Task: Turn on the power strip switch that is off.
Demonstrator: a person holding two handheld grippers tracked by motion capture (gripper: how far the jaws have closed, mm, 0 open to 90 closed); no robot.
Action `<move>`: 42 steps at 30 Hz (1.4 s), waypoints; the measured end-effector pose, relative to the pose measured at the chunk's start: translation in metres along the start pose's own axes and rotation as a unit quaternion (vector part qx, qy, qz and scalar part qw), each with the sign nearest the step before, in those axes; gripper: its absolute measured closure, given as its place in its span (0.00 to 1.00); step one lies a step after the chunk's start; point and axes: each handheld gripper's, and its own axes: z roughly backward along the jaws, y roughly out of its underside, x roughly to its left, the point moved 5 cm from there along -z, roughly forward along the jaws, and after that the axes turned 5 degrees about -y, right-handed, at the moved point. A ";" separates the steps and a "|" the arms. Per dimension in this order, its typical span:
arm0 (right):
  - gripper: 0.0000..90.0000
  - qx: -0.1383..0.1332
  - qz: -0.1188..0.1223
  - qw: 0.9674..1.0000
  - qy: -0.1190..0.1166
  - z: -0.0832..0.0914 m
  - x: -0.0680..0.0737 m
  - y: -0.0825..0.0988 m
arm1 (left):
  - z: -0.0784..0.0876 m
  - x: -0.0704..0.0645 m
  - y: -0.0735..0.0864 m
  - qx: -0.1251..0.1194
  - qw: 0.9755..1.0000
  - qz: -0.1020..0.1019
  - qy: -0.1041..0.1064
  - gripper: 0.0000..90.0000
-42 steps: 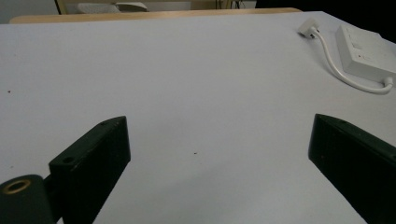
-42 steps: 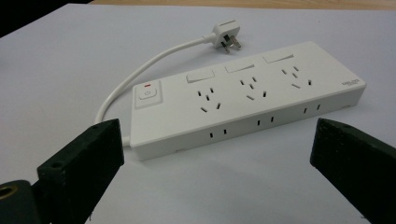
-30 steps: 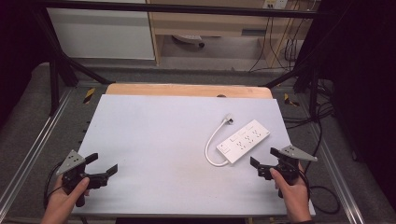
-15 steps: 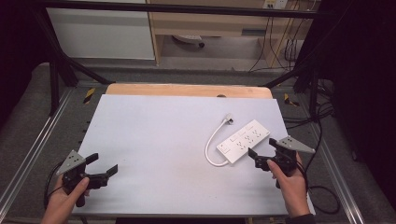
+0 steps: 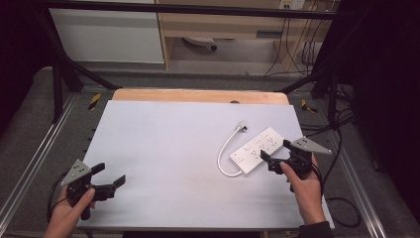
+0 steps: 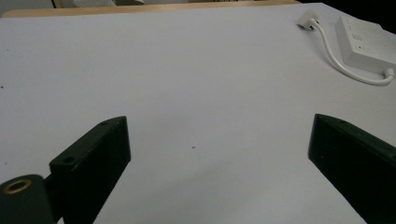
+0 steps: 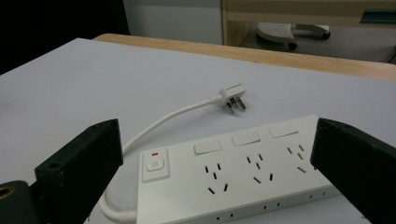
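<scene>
Right gripper view alone reveals the power strip's [image 7: 243,172] red-marked switch [image 7: 154,166] between released jaws.

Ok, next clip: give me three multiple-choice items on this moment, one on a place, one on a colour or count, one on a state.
1. Where does the power strip lie on the table?
A. On the person's right side
B. On the person's left side
C. At the middle of the far edge

2. What colour is the strip's cable?
A. Black
B. White
C. Red

3. How do the right tongs stand?
A. Shut on the plug
B. Shut on the strip
C. Open, with nothing held

Answers:
1. A, since the high view shows it right of centre, just ahead of the right tongs.
2. B, since the right gripper view shows a white cable curving to a white plug.
3. C, since the right gripper view shows the jaws wide apart, with the strip ahead of them and ungripped.
</scene>
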 end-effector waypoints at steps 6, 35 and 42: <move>0.03 -0.002 0.002 1.000 0.005 -0.008 -0.001 -0.003 | 0.000 0.000 0.000 0.001 1.000 0.000 0.001 0.07; 0.08 -0.012 0.008 1.000 0.019 -0.040 -0.007 -0.017 | -0.002 -0.002 0.002 0.008 1.000 -0.006 0.004 0.07; 0.08 -0.012 0.002 1.000 0.015 -0.048 -0.007 -0.017 | -0.003 -0.004 0.002 0.011 1.000 -0.010 0.007 0.07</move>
